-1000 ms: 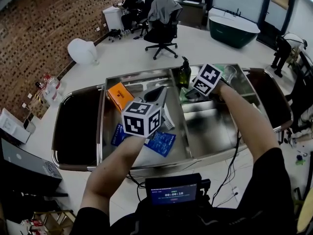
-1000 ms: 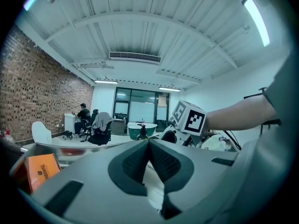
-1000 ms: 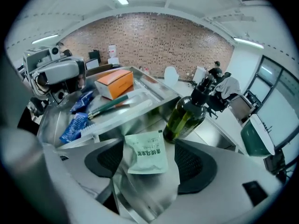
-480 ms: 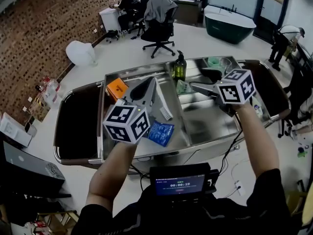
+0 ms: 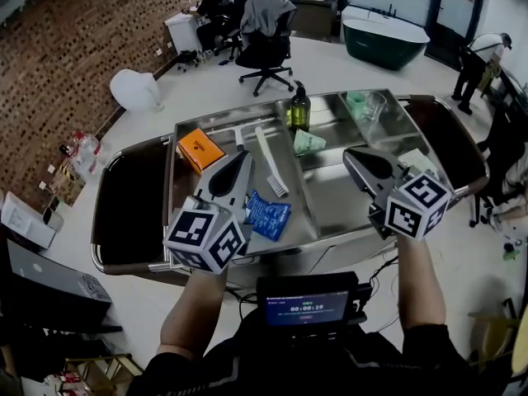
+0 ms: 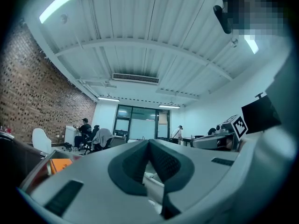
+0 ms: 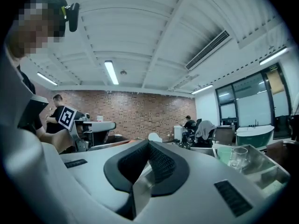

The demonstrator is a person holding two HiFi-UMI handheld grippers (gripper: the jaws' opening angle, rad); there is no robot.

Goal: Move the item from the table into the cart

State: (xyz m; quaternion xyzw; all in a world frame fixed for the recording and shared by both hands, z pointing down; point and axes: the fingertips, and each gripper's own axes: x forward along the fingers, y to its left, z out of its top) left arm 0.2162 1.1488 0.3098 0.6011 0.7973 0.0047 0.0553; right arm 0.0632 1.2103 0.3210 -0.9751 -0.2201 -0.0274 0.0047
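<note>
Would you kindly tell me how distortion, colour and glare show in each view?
Head view: fisheye bows the cart, soft sheen on its steel. Left gripper view: teal cast, dark corners, ceiling lamp blown out. Right gripper view: same vignette, close foreground soft.

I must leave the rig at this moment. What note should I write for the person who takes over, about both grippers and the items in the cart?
Left gripper: shut and empty, held above the cart's left compartment.
Right gripper: shut and empty, held above the right compartment.
In the cart: orange box, brush and blue packets on the left; bottle, green pouch and glass toward the far side.
Done: these items lie in the cart and nothing is held.
Left: no item outside the cart shows in any view, so check the table before going on.
</note>
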